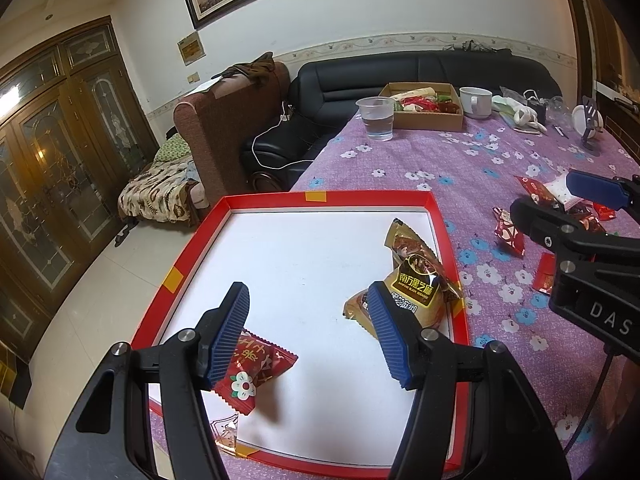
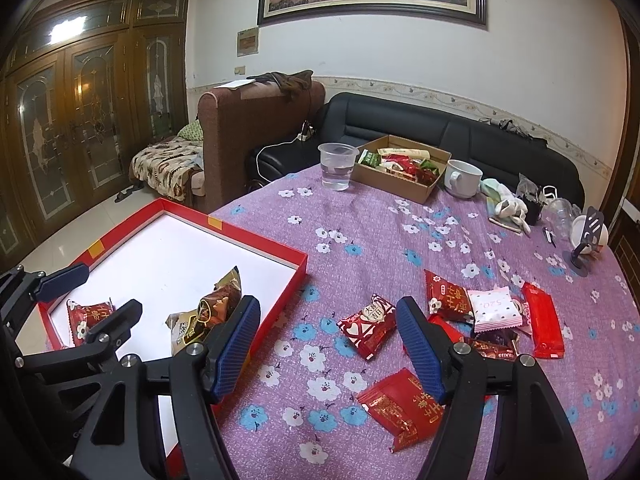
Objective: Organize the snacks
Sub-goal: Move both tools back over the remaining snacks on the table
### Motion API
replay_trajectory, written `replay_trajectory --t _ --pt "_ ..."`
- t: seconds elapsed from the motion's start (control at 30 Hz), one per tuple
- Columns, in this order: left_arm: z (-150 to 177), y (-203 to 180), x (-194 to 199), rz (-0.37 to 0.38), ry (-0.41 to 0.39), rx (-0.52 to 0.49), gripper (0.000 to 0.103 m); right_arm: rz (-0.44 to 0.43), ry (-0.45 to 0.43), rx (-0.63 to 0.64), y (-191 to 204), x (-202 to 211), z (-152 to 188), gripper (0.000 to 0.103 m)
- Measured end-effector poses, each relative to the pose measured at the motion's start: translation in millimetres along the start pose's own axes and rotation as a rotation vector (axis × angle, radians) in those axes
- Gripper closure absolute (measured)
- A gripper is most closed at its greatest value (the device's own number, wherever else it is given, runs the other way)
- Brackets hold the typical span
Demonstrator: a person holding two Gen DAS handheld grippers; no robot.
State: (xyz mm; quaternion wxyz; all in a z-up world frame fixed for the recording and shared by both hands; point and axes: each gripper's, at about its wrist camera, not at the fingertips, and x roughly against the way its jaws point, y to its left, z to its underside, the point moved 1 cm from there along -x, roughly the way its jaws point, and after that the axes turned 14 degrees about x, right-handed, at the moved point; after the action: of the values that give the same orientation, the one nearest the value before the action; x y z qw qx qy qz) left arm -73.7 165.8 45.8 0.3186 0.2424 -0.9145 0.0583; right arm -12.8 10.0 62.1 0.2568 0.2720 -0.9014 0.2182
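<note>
Over the red tray (image 1: 448,240) at the worktop's near-left edge, the left gripper (image 1: 308,336) hangs with fingers spread wide and empty; one red snack packet (image 1: 260,372) and gold sesame packets (image 1: 416,280) lie inside, apparently as the collecting spot. Right gripper (image 2: 328,344), also parted, hovers above the loose red packets (image 2: 368,330) on the purple cloth (image 2: 360,216), probably lining up a pick

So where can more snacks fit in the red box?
The red box is bare white from its far wall down the middle. The gold packets crowd its right side, and the red packet fills the near left corner.
</note>
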Motion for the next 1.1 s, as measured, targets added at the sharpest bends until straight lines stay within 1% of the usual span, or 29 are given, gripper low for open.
replay_trajectory --t 0.4,0.53,0.63,0.7,0.77,0.87,0.93,0.97,1.0,1.07,1.1 --pt "-2 2 0 -0.004 0.002 0.003 0.042 -0.007 0.015 -0.01 -3 -5 3 0.031" --pt "-3 -1 3 0.001 0.002 0.0 0.042 -0.014 0.022 -0.023 -13 -7 4 0.031" --pt "-5 -5 8 0.018 -0.004 -0.007 0.042 -0.009 0.027 -0.05 -36 -4 7 0.031" --pt "-4 -14 13 0.035 -0.011 -0.031 0.042 0.013 0.03 -0.106 -64 -1 14 0.031" --pt "-3 -23 15 0.068 -0.001 -0.048 0.042 0.044 0.041 -0.187 -101 1 26 0.03" --pt "-3 -43 18 0.117 0.018 -0.081 0.042 0.062 0.061 -0.31 -150 3 47 0.03" --pt "-3 -59 20 0.146 0.025 -0.11 0.042 0.065 0.096 -0.345 -176 3 65 0.029" --pt "-3 -68 20 0.166 0.035 -0.121 0.041 0.063 0.123 -0.343 -185 2 72 0.027" --pt "-3 -77 21 0.189 0.046 -0.134 0.039 0.058 0.145 -0.342 -192 -1 78 0.026" --pt "-1 -98 21 0.231 0.063 -0.165 0.033 0.024 0.197 -0.369 -206 -6 93 0.026" --pt "0 -108 20 0.246 0.074 -0.18 0.033 -0.01 0.217 -0.394 -213 -9 100 0.026"
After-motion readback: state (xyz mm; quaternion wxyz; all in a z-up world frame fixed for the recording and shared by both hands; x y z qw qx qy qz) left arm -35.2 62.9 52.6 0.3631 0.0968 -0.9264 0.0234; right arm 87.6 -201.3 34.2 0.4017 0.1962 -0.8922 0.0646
